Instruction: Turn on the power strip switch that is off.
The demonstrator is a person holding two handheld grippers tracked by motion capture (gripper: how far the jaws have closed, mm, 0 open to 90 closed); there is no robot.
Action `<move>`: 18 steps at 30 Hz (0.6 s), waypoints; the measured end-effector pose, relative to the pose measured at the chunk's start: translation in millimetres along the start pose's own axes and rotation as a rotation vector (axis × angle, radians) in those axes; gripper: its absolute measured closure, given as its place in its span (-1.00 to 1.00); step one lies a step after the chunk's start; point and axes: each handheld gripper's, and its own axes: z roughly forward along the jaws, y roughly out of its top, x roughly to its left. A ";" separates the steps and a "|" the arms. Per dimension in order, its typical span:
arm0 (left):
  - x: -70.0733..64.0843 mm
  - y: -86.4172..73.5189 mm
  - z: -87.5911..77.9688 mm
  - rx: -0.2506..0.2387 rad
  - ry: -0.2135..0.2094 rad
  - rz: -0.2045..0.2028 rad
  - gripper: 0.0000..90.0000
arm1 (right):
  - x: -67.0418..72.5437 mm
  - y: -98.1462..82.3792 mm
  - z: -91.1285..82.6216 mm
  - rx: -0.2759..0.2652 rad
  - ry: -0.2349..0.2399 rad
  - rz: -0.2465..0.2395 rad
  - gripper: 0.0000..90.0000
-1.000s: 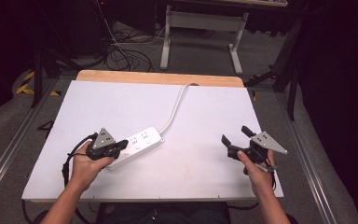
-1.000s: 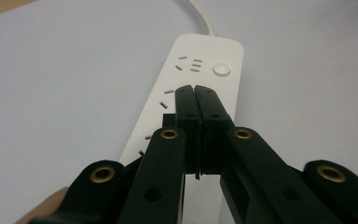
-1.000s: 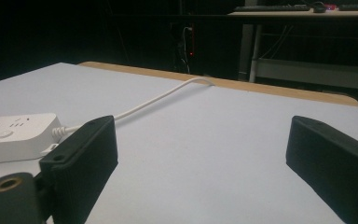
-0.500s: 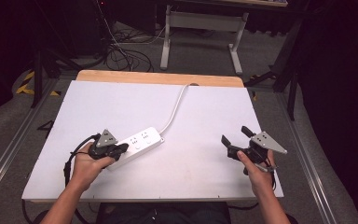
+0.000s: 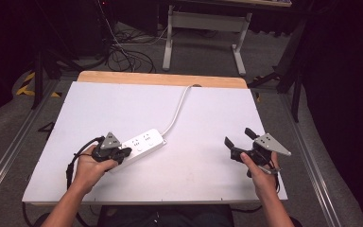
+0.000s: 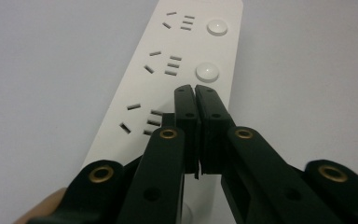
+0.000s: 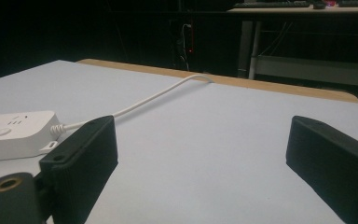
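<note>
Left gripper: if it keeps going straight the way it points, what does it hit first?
Most likely the power strip: the left gripper, shut, hovers over its near end, pointing along its top toward the middle round button. Whether it already touches is unclear.

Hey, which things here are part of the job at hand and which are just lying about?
Part of the job:
- white plastic power strip with round buttons
- its white cord
- left gripper, jaws shut over the strip
- right gripper, jaws open

Just lying about:
- grey metal desk frame on the floor
- black cables on the floor
</note>
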 end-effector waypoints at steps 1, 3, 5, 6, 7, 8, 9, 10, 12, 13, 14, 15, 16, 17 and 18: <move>-0.1 0.0 0.0 0.001 0.000 0.000 0.96 | 0.3 0.0 0.0 -0.001 0.002 0.001 -0.79; -0.2 0.1 -0.1 0.000 0.009 0.004 0.96 | 0.5 0.1 -0.4 0.001 0.002 -0.001 -0.79; -0.7 0.1 -0.1 0.006 0.009 0.004 0.97 | 0.6 0.0 -0.4 0.000 0.001 -0.002 -0.79; -1.1 0.2 0.0 0.007 0.011 0.007 0.97 | 0.6 0.0 -0.4 0.000 0.001 -0.002 -0.79; -1.2 0.2 0.1 0.006 0.015 0.007 0.97 | 0.8 0.0 -0.5 0.002 0.002 -0.001 -0.80; -1.3 -0.1 0.2 0.007 0.010 0.002 0.97 | 0.9 -0.1 -0.5 0.000 0.002 0.000 -0.79; -1.3 -0.4 0.2 0.005 0.012 0.000 0.97 | 1.1 -0.1 -0.6 0.000 0.000 0.000 -0.79; -1.2 -0.6 0.2 0.003 0.024 0.006 0.97 | 1.1 -0.1 -0.6 0.000 0.000 0.000 -0.79; -1.8 -0.8 0.3 0.004 0.018 -0.001 0.99 | 1.4 0.1 -0.7 -0.003 0.001 0.002 -0.79; -1.8 -0.9 0.6 0.001 0.019 -0.003 0.99 | 1.6 0.2 -0.8 -0.003 0.001 0.003 -0.80; -1.6 -0.8 0.6 0.001 0.021 -0.004 1.00 | 1.7 0.1 -0.8 -0.003 0.001 0.003 -0.80; -1.6 -1.1 0.9 0.001 0.012 -0.013 0.99 | 1.7 0.1 -0.8 -0.002 0.001 0.002 -0.79; -1.5 -1.4 0.8 0.003 0.008 -0.022 1.00 | 1.8 0.1 -0.8 -0.002 0.001 0.002 -0.80; -0.7 -1.4 0.7 0.000 0.013 -0.021 1.00 | 1.9 0.1 -1.0 -0.003 0.001 0.003 -0.80; -0.5 -1.5 0.8 0.001 0.012 -0.022 1.00 | 1.9 0.1 -1.1 -0.004 0.002 0.004 -0.79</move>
